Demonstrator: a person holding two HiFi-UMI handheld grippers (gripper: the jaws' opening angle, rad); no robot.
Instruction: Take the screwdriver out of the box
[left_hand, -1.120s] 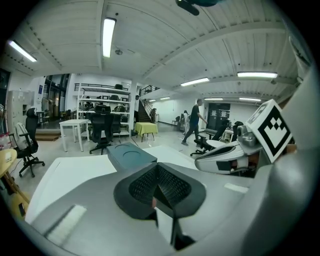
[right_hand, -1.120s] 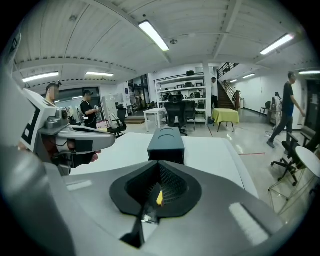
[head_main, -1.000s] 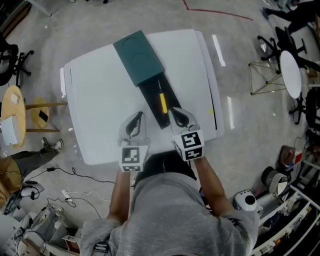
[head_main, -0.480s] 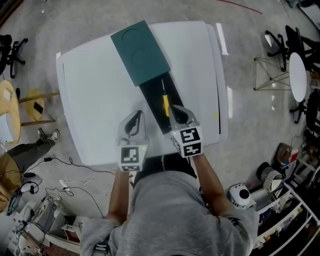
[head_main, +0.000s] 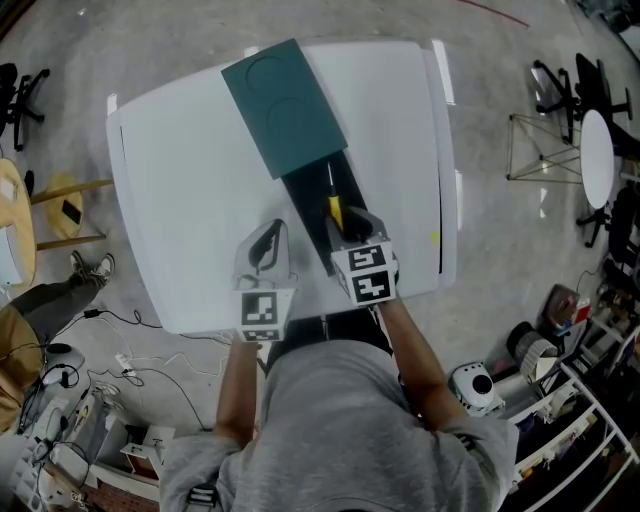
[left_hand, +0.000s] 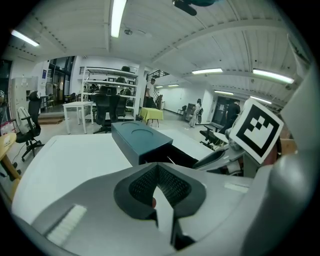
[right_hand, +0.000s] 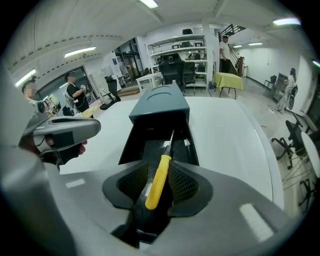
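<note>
A dark teal box sleeve (head_main: 285, 105) lies on the white table (head_main: 180, 200), with its black tray (head_main: 345, 180) slid out toward me. In the tray rests a screwdriver (head_main: 335, 211) with a yellow handle (right_hand: 157, 181) and a thin shaft pointing into the sleeve (right_hand: 160, 107). My right gripper (head_main: 352, 228) points steeply down into the tray. Its jaws have just been opening and now stand open (right_hand: 159, 170), with the handle between the pads and a gap on each side. My left gripper (head_main: 268, 243) hovers over bare table to the left of the tray, its fingertips together (left_hand: 159, 175).
The near table edge (head_main: 300, 310) runs just in front of both grippers. Wooden stools (head_main: 25, 215) and floor cables (head_main: 150, 370) are on the left. Office chairs and a round white table (head_main: 595, 150) stand at the right. Shelves (right_hand: 180, 50) and people are far behind.
My right gripper has sunk into the tray and tipped downward, and its jaws have opened around the yellow handle. The left gripper has dropped a little over the table.
</note>
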